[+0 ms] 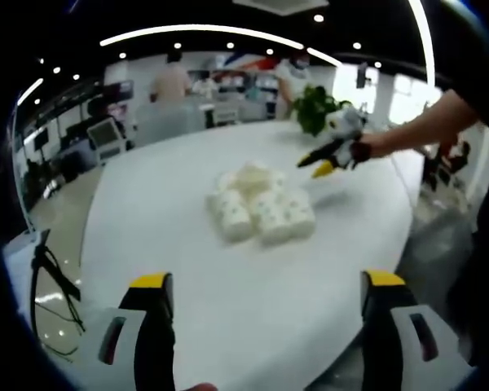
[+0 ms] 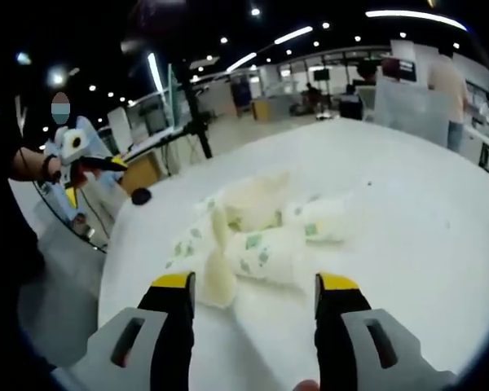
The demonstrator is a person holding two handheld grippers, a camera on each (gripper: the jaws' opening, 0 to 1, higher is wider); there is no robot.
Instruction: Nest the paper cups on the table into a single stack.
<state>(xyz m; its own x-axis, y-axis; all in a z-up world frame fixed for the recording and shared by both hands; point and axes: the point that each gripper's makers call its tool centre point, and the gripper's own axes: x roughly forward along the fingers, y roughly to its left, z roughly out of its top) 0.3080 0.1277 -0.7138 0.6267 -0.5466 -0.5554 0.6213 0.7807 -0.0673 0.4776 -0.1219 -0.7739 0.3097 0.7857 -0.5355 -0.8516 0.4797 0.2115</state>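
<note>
Several white paper cups with green print (image 1: 261, 208) lie on their sides in a loose pile in the middle of a white table (image 1: 147, 244). In the left gripper view my left gripper (image 1: 266, 281) stands open over the near table edge, well short of the pile, with nothing between its jaws. A hand holds my right gripper (image 1: 330, 159) just beyond the pile on the right. In the right gripper view my right gripper (image 2: 255, 283) is open and close to the cups (image 2: 265, 244). One cup (image 2: 216, 273) lies by its left jaw. The left gripper (image 2: 81, 167) appears at the far left.
A potted green plant (image 1: 314, 106) stands at the far side of the table. A small black object (image 2: 141, 195) sits near the table edge. A tripod (image 2: 196, 114) stands on the floor beyond it. People stand in the background by desks.
</note>
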